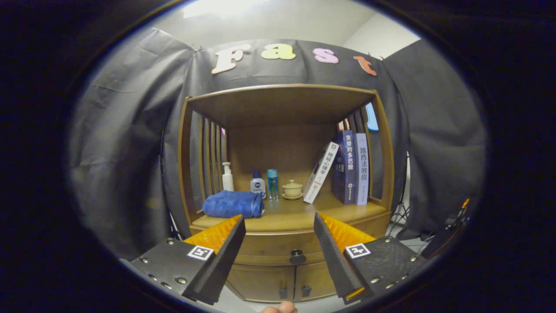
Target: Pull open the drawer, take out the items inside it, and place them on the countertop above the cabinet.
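Observation:
A wooden cabinet stands ahead against the booth wall. Its drawer is shut, with a dark round knob at its middle. The countertop lies just above the drawer. My gripper is open, held some way in front of the cabinet, and the knob shows between the fingers, a little lower than their tips. Nothing is between the fingers. The inside of the drawer is hidden.
On the countertop lie a folded blue towel, a white pump bottle, a small blue-capped bottle, a clear blue bottle, a lidded cup on a saucer and several books. Two lower doors sit under the drawer.

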Action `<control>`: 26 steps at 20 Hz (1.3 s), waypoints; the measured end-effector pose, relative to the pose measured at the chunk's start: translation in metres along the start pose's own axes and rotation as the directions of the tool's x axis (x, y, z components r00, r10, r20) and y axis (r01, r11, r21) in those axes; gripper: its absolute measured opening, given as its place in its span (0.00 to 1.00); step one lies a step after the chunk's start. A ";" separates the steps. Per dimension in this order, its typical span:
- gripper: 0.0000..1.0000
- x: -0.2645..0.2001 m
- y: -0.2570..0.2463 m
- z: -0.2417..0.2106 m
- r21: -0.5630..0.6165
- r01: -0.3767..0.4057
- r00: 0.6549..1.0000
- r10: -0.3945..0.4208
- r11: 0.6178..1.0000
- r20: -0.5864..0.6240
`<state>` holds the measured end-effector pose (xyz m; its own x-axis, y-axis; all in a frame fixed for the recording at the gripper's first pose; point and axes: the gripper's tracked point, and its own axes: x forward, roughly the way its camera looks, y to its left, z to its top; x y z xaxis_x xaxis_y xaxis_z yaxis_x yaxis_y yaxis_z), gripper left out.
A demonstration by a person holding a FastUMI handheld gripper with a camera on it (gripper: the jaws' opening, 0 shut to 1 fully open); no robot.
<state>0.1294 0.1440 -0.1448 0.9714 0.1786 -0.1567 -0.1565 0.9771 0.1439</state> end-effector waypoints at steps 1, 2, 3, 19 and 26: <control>0.95 0.004 0.000 -0.010 0.007 0.001 1.000 -0.001 1.000 -0.021; 0.95 0.007 -0.001 -0.020 0.011 0.004 0.999 -0.004 1.000 -0.042; 0.95 0.011 -0.001 -0.029 0.013 0.007 0.998 -0.006 1.000 -0.056; 0.97 0.055 -0.026 -0.129 0.049 0.078 0.970 -0.065 0.996 -0.234; 0.85 0.096 -0.041 -0.170 0.038 0.082 0.947 -0.066 0.996 -0.315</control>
<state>0.1990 0.1411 -0.3317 0.8739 0.1408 -0.4653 -0.0691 0.9834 0.1678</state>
